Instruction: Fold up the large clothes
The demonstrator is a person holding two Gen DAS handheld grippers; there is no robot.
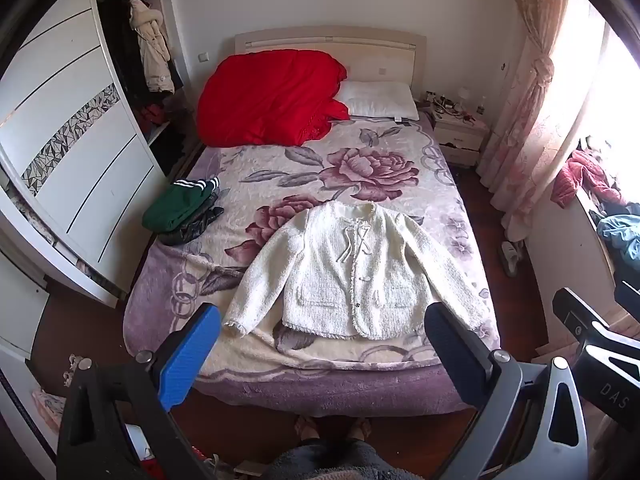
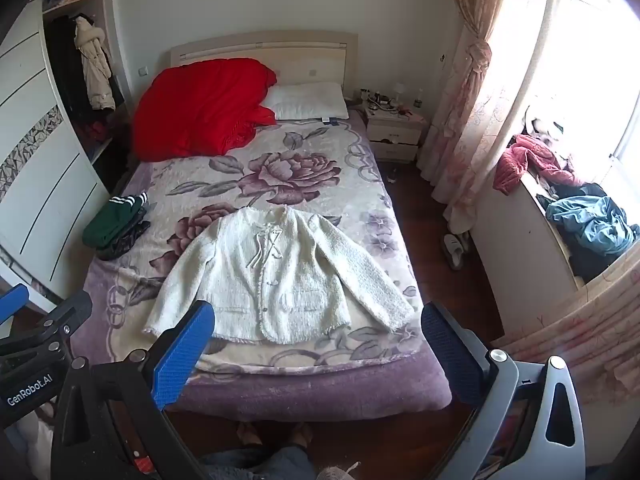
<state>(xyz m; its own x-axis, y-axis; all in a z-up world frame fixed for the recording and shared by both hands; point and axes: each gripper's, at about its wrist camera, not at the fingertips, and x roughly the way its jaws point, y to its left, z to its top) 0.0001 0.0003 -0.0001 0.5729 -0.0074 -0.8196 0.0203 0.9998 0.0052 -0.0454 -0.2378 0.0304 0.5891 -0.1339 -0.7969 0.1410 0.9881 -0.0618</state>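
Observation:
A white tweed jacket (image 1: 352, 276) lies flat and face up on the floral bed blanket (image 1: 320, 168), sleeves spread out, hem toward me. It also shows in the right wrist view (image 2: 280, 276). My left gripper (image 1: 320, 344) is open and empty, held above the foot of the bed, short of the jacket's hem. My right gripper (image 2: 316, 344) is open and empty, also held back over the bed's foot. A folded green garment (image 1: 176, 210) lies on a dark one at the bed's left edge.
A red quilt (image 1: 272, 98) and a white pillow (image 1: 380, 100) lie at the headboard. A wardrobe (image 1: 68, 152) stands left. A nightstand (image 1: 460, 132) and curtains (image 1: 532, 100) are right. Clothes are piled on the window ledge (image 2: 580, 216). Slippers (image 2: 454, 250) lie on the floor.

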